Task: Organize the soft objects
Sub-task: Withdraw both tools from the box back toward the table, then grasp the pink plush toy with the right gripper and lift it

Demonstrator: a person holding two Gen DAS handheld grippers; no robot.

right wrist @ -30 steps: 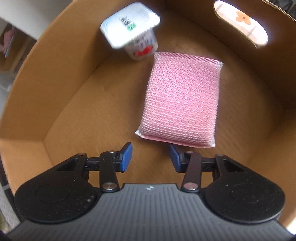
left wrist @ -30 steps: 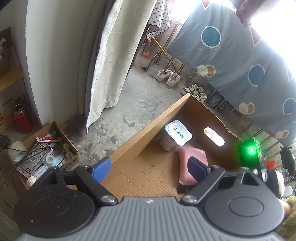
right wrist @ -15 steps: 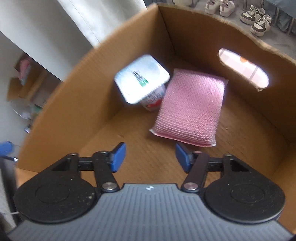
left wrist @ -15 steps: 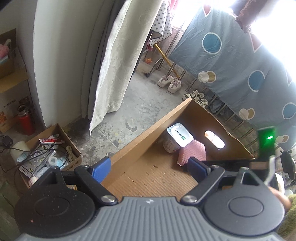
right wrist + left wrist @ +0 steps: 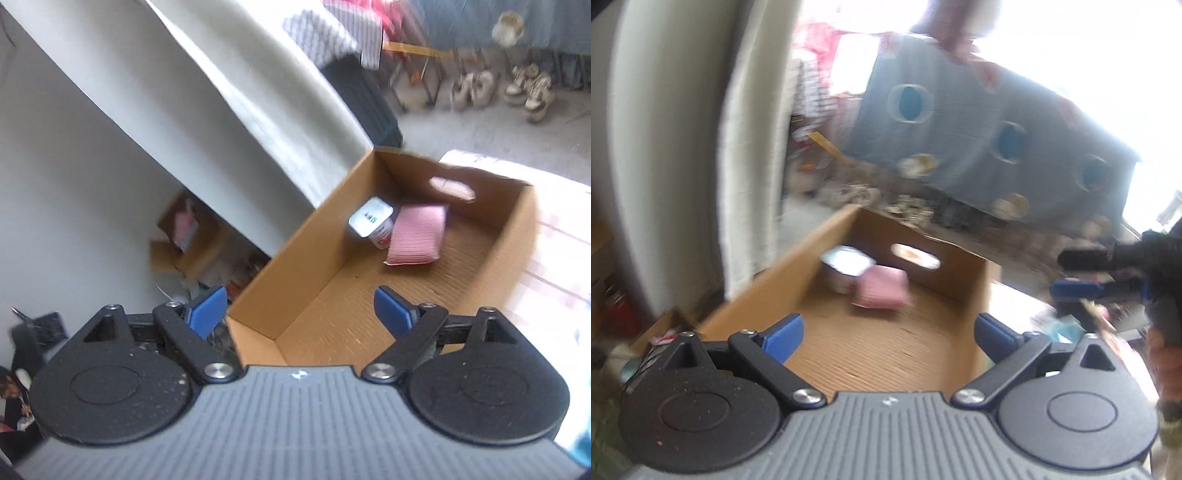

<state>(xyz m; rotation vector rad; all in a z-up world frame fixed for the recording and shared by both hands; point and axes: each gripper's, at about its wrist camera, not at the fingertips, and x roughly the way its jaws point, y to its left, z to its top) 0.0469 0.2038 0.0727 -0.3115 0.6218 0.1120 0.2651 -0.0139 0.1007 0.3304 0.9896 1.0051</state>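
The pink sponge lies flat on the floor of the cardboard box, near its far wall, touching or just beside a small white-lidded cup; the blur hides which. The right gripper is above the box's near end; its jaws have just been opening and stand spread, nothing between them. The left gripper has also just widened and holds nothing.

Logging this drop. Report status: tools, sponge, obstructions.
Left tool open, empty; right tool just opened, empty. Pink sponge in cardboard box, beside yogurt cup. Nothing blocking.
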